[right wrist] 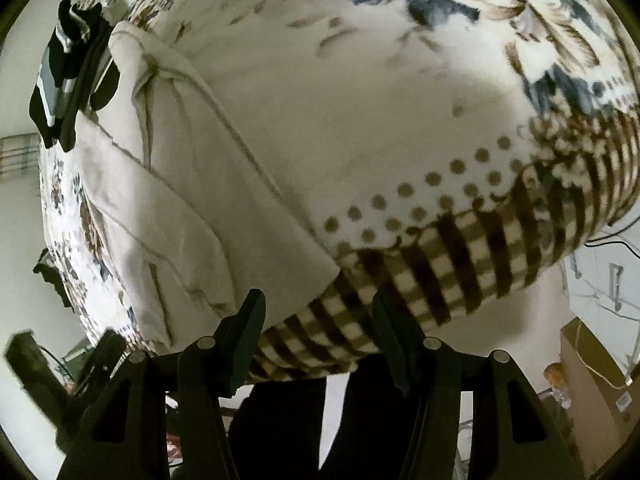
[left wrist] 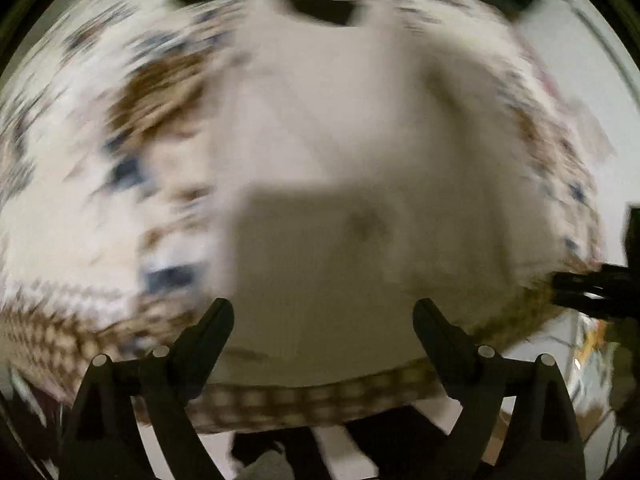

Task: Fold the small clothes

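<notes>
A cream garment [right wrist: 168, 216] lies partly folded on a bed covered by a floral blanket [right wrist: 400, 100]. In the right wrist view it lies left of centre, one corner near the bed's front edge. My right gripper [right wrist: 316, 308] is open and empty, hovering over the checked blanket border just right of that corner. In the blurred left wrist view the cream garment [left wrist: 340, 160] fills the middle. My left gripper [left wrist: 324, 312] is open and empty above its near edge. The right gripper [left wrist: 592, 288] shows at the right edge of that view.
Dark striped clothes [right wrist: 60, 80] lie at the far end of the bed, also visible as a dark shape in the left wrist view [left wrist: 320, 8]. The checked blanket border [right wrist: 440, 264] hangs over the bed's edge. A cardboard box [right wrist: 592, 384] stands on the floor to the right.
</notes>
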Available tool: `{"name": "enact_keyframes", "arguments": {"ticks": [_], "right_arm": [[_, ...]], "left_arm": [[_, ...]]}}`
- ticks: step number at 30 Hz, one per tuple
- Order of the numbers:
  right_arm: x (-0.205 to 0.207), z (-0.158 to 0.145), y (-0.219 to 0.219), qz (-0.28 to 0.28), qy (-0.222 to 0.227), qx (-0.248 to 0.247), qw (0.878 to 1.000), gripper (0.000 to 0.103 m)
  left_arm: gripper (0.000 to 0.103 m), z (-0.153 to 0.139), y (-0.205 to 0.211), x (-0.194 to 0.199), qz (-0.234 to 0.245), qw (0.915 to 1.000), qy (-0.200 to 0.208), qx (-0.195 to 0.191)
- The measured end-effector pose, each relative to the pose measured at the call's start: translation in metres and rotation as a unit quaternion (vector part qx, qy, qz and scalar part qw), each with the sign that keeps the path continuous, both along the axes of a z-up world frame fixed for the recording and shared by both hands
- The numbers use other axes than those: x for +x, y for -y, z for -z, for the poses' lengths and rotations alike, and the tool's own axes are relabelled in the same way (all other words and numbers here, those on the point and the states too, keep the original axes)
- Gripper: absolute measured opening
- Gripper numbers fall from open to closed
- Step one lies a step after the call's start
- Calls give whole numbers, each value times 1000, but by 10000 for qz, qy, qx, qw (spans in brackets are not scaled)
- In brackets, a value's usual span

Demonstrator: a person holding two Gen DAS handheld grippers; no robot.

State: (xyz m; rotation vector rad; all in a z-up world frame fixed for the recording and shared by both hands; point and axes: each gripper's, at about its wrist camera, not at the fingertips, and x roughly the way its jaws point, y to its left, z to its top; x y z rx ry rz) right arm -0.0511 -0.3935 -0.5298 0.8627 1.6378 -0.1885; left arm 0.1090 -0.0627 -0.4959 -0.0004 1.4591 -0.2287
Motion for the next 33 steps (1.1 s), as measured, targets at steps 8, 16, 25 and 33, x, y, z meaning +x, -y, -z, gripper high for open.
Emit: {"name": "enact_keyframes", "arguments": {"ticks": [8,16,25,33], "right_arm": [[14,67,-3,200,-146,774,9967,58],[3,56,4,415,-6,653,9970,4],[3,69,6,376,-319,1282,9905,20],[14,16,29,451,194,1399,9889,4]], "left_arm": [[90,61,-96,-13,-1034,9889,-986,-400],[3,72,-96,-29,-1178,9850,-970,-811],[3,52,-117,-43,-1308,9824,-857,-1022],[2,4,-128,-32,-1775,9708,-825,-1388]]}}
